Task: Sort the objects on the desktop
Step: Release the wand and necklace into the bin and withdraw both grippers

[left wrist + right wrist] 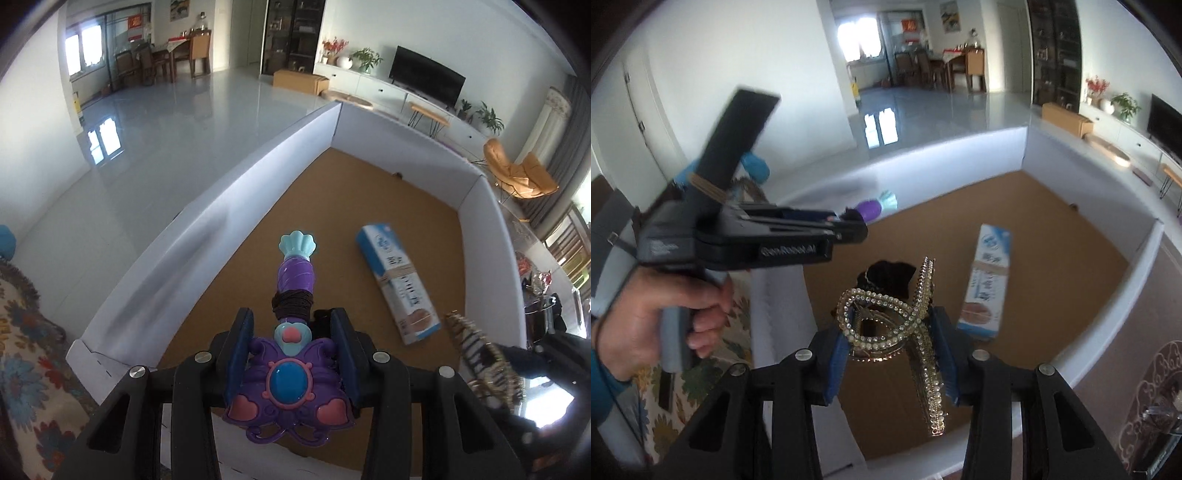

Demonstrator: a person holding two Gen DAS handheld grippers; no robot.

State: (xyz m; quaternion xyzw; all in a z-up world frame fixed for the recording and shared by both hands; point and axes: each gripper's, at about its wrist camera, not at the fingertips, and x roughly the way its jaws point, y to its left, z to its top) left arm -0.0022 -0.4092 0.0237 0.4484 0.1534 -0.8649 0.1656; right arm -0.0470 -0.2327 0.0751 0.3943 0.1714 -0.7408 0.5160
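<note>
My left gripper (291, 341) is shut on a purple toy wand (291, 376) with a blue gem, pink hearts and a teal shell tip; a black hair tie (293, 304) is wound round its stem. It hangs over the near left corner of a white-walled box (229, 192) with a brown floor. My right gripper (890, 343) is shut on a gold rhinestone hair clip (886, 321), also above the box. A blue and white carton (399, 280) lies flat on the box floor. The right wrist view shows the left gripper (849, 225) from the side, held by a hand (661, 317).
A floral cloth (26, 350) lies left of the box. The box's white walls (1108, 314) rise on all sides around the brown floor (1052, 229). Beyond lie a shiny tiled floor, a TV cabinet and an orange chair (517, 173).
</note>
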